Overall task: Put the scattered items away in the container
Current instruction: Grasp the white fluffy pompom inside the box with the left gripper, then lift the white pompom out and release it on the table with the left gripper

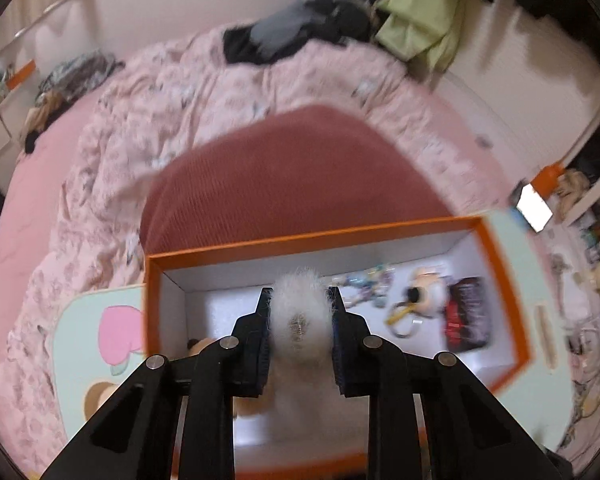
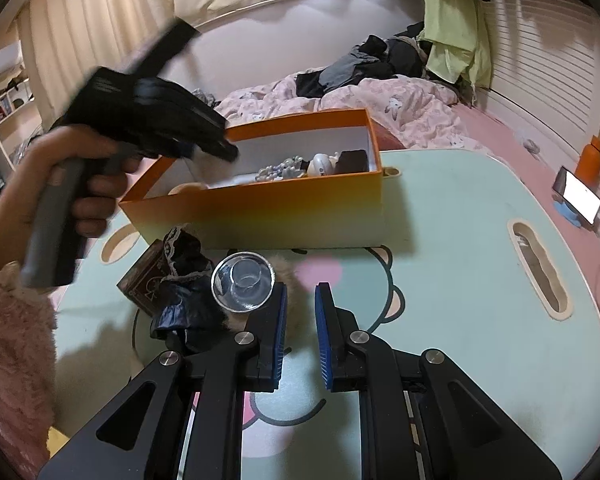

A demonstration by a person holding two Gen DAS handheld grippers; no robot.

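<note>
Pompom (image 1: 300, 312), white and fluffy, sits clamped between the left gripper (image 1: 300, 300) fingers, held over the open orange box (image 1: 228, 254) on the bench (image 2: 440, 208). Right gripper (image 2: 301, 300) fingers narrow, holding nothing, parked low over the bench.

Risks:
- fur may snag on the pads at release, so it drags back out
- left frame is blurred, so a drop near the wall could miss

Count outside the box: one glass dish (image 2: 243, 282), one dark lace-trimmed cloth (image 2: 184, 292), one card box (image 2: 142, 280), one tan furry item (image 2: 296, 284). Inside: bead string, white figure, dark packet, one each.
</note>
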